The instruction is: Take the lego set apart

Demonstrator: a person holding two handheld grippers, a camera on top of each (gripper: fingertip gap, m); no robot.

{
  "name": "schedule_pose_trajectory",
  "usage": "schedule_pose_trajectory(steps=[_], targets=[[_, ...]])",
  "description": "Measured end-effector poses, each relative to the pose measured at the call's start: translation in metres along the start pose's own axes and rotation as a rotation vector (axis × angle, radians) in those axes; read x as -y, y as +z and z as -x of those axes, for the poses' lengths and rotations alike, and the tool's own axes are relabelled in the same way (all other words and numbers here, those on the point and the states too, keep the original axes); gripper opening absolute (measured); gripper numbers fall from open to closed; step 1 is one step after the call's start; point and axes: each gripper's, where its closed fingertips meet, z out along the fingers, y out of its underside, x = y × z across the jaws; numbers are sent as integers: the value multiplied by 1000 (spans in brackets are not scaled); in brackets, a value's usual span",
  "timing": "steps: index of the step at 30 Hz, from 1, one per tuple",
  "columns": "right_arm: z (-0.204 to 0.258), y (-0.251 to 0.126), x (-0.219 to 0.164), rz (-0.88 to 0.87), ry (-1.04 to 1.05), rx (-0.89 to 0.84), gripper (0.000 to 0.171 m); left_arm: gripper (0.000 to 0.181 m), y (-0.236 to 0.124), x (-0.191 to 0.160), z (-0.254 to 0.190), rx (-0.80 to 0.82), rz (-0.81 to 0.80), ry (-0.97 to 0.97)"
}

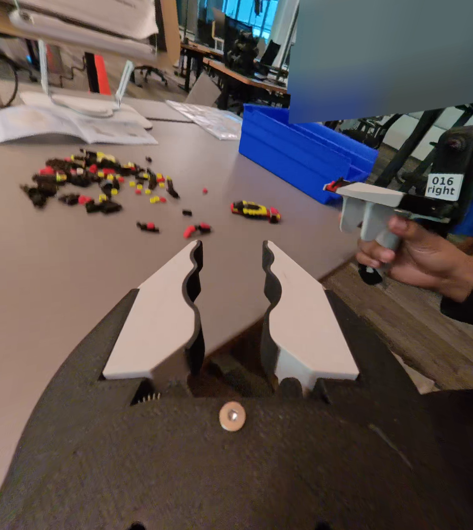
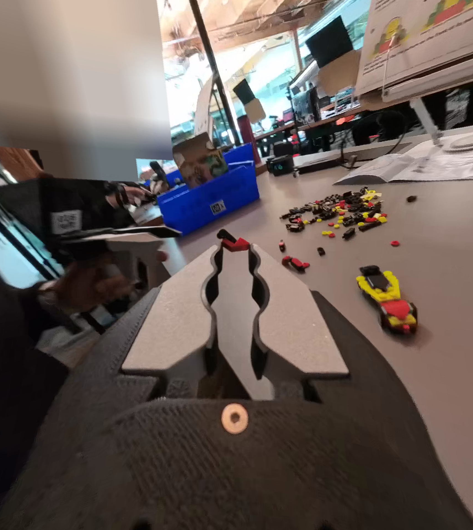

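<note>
Right gripper [image 2: 235, 246] pinches a red piece [image 2: 235, 244] off the car [image 2: 387, 301], left gripper [image 1: 231, 243] empty, jaws apart, probably heading for the pile [image 1: 97, 180].

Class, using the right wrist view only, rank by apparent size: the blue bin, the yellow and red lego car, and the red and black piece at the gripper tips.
1. Blue bin, largest, though farther away.
2. Yellow and red lego car, nearer the camera, so it looks relatively big.
3. Red and black piece pinched at the tips of the right hand-held gripper, smallest.
</note>
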Motion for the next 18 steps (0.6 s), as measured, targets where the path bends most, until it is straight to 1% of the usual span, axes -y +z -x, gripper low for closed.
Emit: schedule_pose_trajectory(steps=[1,3,5,7,9,10,11,13,16,18], targets=[[-4,6,5,14,13,14,16,40,15,7,4,-20,-2,5],[-11,21,4,111,-24,27,17,41,44,15,6,-97,4,-21],[-14,36,-8,250,-91,52,17,45,70,14,14,-136,46,-77],[-23,45,-22,366,-190,34,17,45,87,13,10,-236,90,-134],[-24,50,-32,451,-219,52,17,31,97,15,-3,-380,132,-159],[-24,52,-32,464,-234,54,17,25,101,19,-10,-440,143,-164],[-25,53,-29,463,-285,39,17,22,105,21,-15,-483,163,-173],[-31,52,-21,462,-461,-13,17,18,115,24,-19,-519,227,-233],[-39,46,-17,527,-738,-59,17,25,119,30,-35,-662,272,-328],[-40,43,-15,540,-877,-57,17,35,125,29,-43,-706,313,-342]])
